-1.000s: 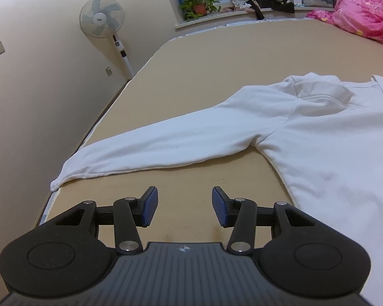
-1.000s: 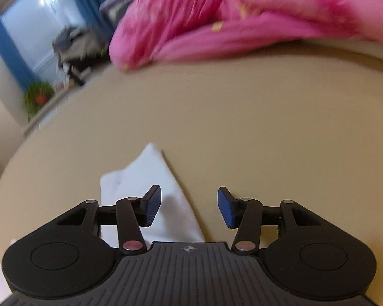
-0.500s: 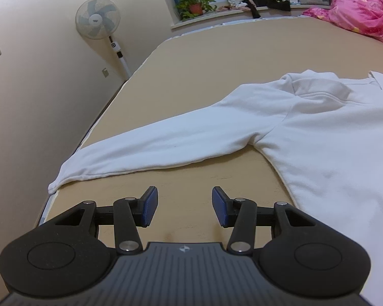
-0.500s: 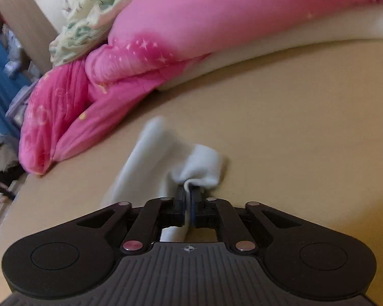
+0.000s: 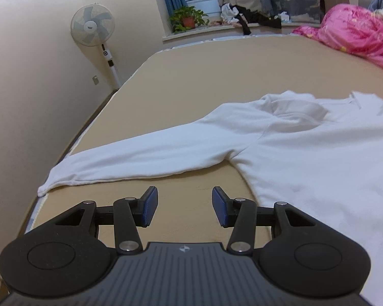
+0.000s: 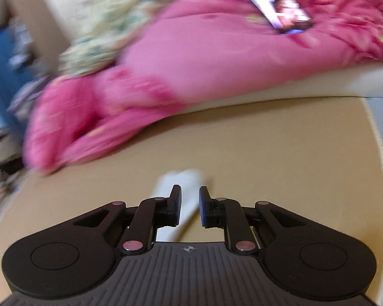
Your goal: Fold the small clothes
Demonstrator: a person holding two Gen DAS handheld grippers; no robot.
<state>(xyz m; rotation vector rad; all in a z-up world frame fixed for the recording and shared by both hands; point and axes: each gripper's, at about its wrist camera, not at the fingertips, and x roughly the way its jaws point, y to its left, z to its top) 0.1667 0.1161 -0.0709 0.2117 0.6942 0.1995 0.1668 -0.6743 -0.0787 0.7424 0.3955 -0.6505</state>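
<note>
Two grippers are working a white sweatshirt (image 5: 306, 158) lying flat on the tan mattress (image 5: 217, 71). The right gripper (image 6: 190, 205) is just parting its jaws, a white cuff (image 6: 177, 181) lying loose between them. The left gripper (image 5: 182, 205) is hovering spread, empty, near the outstretched sleeve (image 5: 145, 158). Next, it likely needs pinching that sleeve and folding it across the body.

We see a wide bed (image 5: 217, 76) with a bare tan surface. On it a white long-sleeved top (image 5: 306, 158) lies flat, one sleeve (image 5: 140, 158) stretched out toward the bed's edge. A crumpled pink quilt (image 6: 204, 58) sits at the far side, a phone (image 6: 275, 5) resting on top of it
</note>
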